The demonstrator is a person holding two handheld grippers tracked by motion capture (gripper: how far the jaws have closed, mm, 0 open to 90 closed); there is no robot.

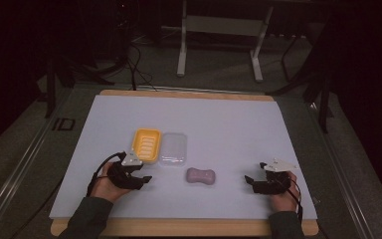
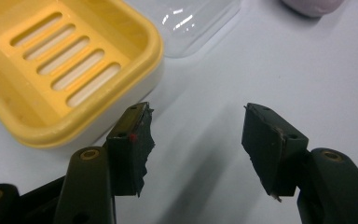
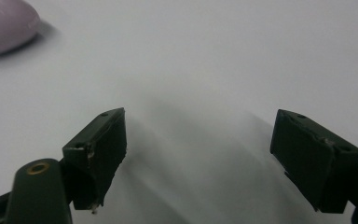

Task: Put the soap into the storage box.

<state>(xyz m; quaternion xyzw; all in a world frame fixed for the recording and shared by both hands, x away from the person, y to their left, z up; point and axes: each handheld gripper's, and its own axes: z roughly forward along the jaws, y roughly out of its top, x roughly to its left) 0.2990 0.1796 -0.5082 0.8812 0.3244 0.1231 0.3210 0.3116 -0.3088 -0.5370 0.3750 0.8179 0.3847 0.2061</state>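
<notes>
A yellow slotted soap dish (image 1: 146,144) (image 2: 51,70) lies on the white table mat (image 1: 229,124), with its clear plastic lid (image 1: 173,148) (image 2: 191,23) beside it on the right. A pink soap bar (image 1: 201,176) (image 2: 312,5) (image 3: 2,25) rests in front of the lid. My left gripper (image 1: 143,178) (image 2: 198,135) sits just in front of the dish, open, with nothing between its jaws. My right gripper (image 1: 250,181) (image 3: 200,149) rests low over the mat to the right of the soap, jaws open and empty.
The mat lies on a wooden tabletop (image 1: 179,228) whose edge shows at front and back. Beyond the table stand a white metal frame (image 1: 219,30) and cables (image 1: 134,64) on a dark floor.
</notes>
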